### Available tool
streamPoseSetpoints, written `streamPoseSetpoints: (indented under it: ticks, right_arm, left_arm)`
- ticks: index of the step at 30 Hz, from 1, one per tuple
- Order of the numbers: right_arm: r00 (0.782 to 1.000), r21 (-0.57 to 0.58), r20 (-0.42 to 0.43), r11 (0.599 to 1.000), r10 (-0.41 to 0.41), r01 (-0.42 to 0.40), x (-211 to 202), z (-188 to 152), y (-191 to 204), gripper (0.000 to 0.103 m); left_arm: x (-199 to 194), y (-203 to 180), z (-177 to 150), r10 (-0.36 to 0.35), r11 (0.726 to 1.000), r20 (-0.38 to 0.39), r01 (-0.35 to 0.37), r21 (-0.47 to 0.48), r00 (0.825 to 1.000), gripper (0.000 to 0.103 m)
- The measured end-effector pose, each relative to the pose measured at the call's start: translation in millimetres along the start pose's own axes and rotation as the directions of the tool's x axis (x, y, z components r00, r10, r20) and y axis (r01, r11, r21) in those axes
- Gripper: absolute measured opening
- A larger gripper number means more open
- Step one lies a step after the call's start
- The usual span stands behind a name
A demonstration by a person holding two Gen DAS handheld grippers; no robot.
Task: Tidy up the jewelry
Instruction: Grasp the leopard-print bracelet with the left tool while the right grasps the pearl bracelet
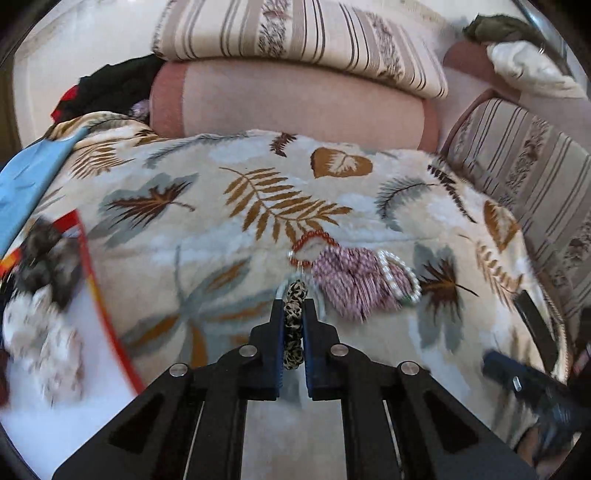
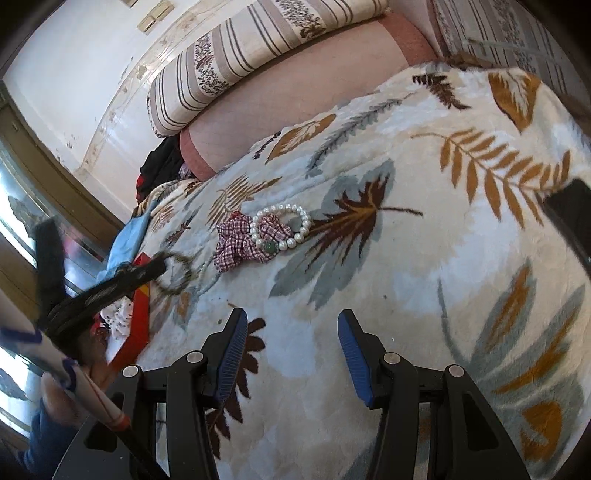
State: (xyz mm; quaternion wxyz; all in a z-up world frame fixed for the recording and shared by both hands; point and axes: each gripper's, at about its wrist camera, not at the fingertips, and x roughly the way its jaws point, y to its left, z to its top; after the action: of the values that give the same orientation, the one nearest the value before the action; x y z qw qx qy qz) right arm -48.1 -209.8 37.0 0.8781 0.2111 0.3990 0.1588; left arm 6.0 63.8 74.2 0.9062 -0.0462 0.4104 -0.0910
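Plush fleece printed with brown, ochre and grey leaves covers the blanket (image 1: pixel 229 236) that fills the left wrist view, with a pink bolster (image 1: pixel 295 99) and a striped cushion (image 1: pixel 295 33) behind it. The left gripper (image 1: pixel 293 314) has its jaws pressed shut on a leopard-print scrunchie (image 1: pixel 293 325), which stands between the pads. Just beyond lie a red bead bracelet (image 1: pixel 314 238), a checked scrunchie (image 1: pixel 354 280) and a pearl bracelet (image 1: pixel 400 275) draped over that scrunchie. At the left edge a red-rimmed box (image 1: pixel 92 266) is blurred; its contents cannot be made out. The right gripper (image 1: pixel 524 384) shows only as a dark blur at the lower right.

From the right wrist view, the same blanket (image 2: pixel 424 258) runs to a white wall (image 2: pixel 74 74) at the upper left. The right gripper (image 2: pixel 291 354) hovers above bare fleece, jaws apart with nothing between them. The pearl bracelet (image 2: pixel 282 230) and checked scrunchie (image 2: pixel 236 243) lie well ahead. At the left the left gripper (image 2: pixel 162 264) is smeared by motion, the leopard-print scrunchie (image 2: pixel 177 273) a faint ring at its tip. A dark flat object (image 2: pixel 572 218) is cut off at the right edge. Open blanket lies to the right.
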Motion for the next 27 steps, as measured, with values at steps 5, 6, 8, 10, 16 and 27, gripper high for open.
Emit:
streamPoseSetpoints:
  ticks: [5, 6, 8, 10, 16, 27]
  right_arm:
    - [0.999, -0.115, 0.02, 0.993, -0.031, 0.033, 14, 17, 22, 0.045]
    - [0.999, -0.136, 0.017, 0.99, -0.037, 0.039, 19, 20, 27, 0.04]
    - [0.998, -0.183, 0.006, 0.981, -0.056, 0.056, 34, 28, 38, 0.035]
    - [0.998, -0.221, 0.0, 0.974, -0.058, 0.056, 47, 35, 47, 0.029]
    - [0.996, -0.252, -0.049, 0.966, -0.07, 0.055, 90, 53, 56, 0.022]
    - [0.987, -0.263, -0.13, 0.963, -0.092, 0.055, 131, 62, 52, 0.012]
  left_arm:
    - [-14, 5, -35, -0.001, 1.0, 0.029, 0.001, -0.016, 1.0, 0.008]
    - [-13, 5, -39, -0.006, 1.0, 0.029, 0.006, -0.017, 1.0, 0.008]
    - [-11, 4, -44, -0.008, 1.0, 0.029, 0.008, -0.003, 1.0, 0.008]
    - [-10, 3, -44, -0.018, 1.0, 0.046, 0.018, 0.005, 0.999, 0.008]
    - [-6, 8, -47, -0.031, 1.0, 0.057, 0.031, 0.003, 0.998, 0.008]
    - [11, 6, -44, -0.069, 0.998, 0.014, 0.069, -0.001, 0.998, 0.008]
